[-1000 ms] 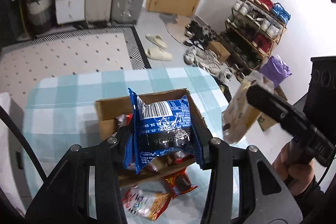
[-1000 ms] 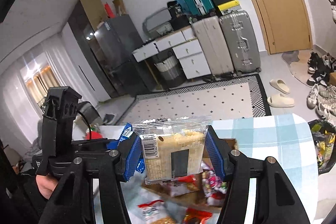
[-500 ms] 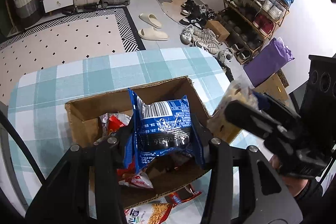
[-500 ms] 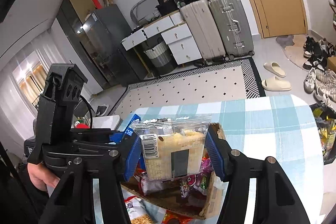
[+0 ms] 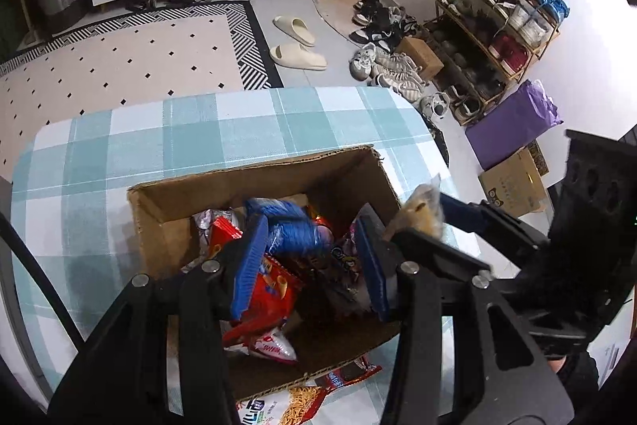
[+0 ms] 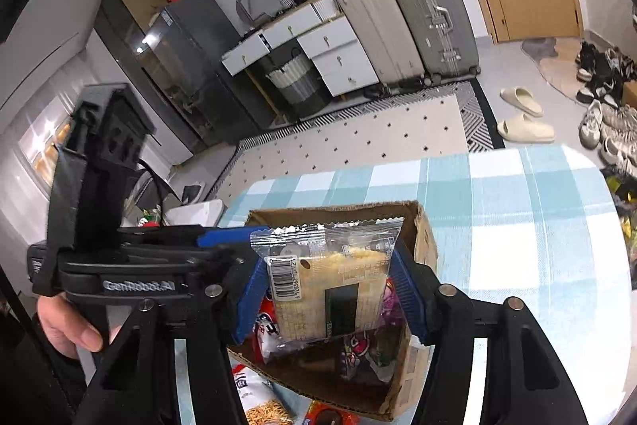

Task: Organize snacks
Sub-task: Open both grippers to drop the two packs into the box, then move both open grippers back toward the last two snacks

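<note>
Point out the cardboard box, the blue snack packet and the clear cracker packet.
cardboard box (image 5: 223, 192): left wrist view, inner back wall.
blue snack packet (image 5: 292, 236): left wrist view, crumpled middle.
clear cracker packet (image 6: 318, 297): right wrist view, front face beside the barcode.

We find the blue packet (image 5: 292, 230) smeared by motion, its print unreadable. The noodle bag (image 5: 294, 407) is cut by the bottom edge. We cannot read most wrappers inside the cardboard box (image 5: 239, 178), half hidden by the left gripper (image 5: 310, 261).
</note>
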A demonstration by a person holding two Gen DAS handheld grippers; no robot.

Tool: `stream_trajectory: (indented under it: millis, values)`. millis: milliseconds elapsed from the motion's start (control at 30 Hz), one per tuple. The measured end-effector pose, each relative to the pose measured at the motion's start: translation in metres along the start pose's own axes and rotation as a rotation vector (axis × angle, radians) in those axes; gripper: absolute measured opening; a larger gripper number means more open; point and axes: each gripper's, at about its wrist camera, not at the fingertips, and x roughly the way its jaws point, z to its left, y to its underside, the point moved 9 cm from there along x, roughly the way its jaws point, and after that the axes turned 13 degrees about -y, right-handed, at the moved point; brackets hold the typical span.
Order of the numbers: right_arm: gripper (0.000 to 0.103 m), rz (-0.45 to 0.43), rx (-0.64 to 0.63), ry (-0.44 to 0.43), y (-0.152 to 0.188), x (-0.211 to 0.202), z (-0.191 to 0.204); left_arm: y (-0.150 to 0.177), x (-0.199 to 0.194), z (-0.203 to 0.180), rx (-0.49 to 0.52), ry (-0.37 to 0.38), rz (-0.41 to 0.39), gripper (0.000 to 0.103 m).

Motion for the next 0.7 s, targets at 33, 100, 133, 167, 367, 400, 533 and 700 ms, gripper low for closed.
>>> stream_trajectory:
  millis: [33,100,133,167,367,400,533,700]
  values:
    - [0.065,0.012,0.000,0.007,0.001,0.002,-0.001,0.000,-0.004,0.003,-0.004,-0.010,-0.012,0.042]
    - [0.073,0.031,-0.005,0.020,0.002,0.007,-0.001,0.002,-0.013,0.010,-0.008,-0.024,-0.027,0.042]
    - [0.075,0.031,-0.006,0.024,0.002,0.008,-0.001,0.003,-0.018,0.012,-0.012,-0.026,-0.032,0.042]
    - [0.075,0.027,-0.004,0.025,0.002,0.007,-0.001,0.005,-0.022,0.015,-0.017,-0.030,-0.038,0.043]
    - [0.079,-0.009,-0.006,0.013,-0.001,-0.009,0.012,0.018,-0.056,0.033,-0.029,-0.070,-0.100,0.051]
    - [0.079,-0.017,-0.017,0.010,-0.001,-0.014,0.018,0.022,-0.062,0.036,-0.025,-0.093,-0.117,0.055]
    - [0.085,-0.042,-0.045,-0.014,0.002,-0.033,0.039,0.039,-0.093,0.041,0.009,-0.164,-0.204,0.059]
    - [0.087,-0.072,-0.100,-0.023,0.013,-0.058,0.066,0.067,-0.139,0.043,0.010,-0.238,-0.342,0.075]
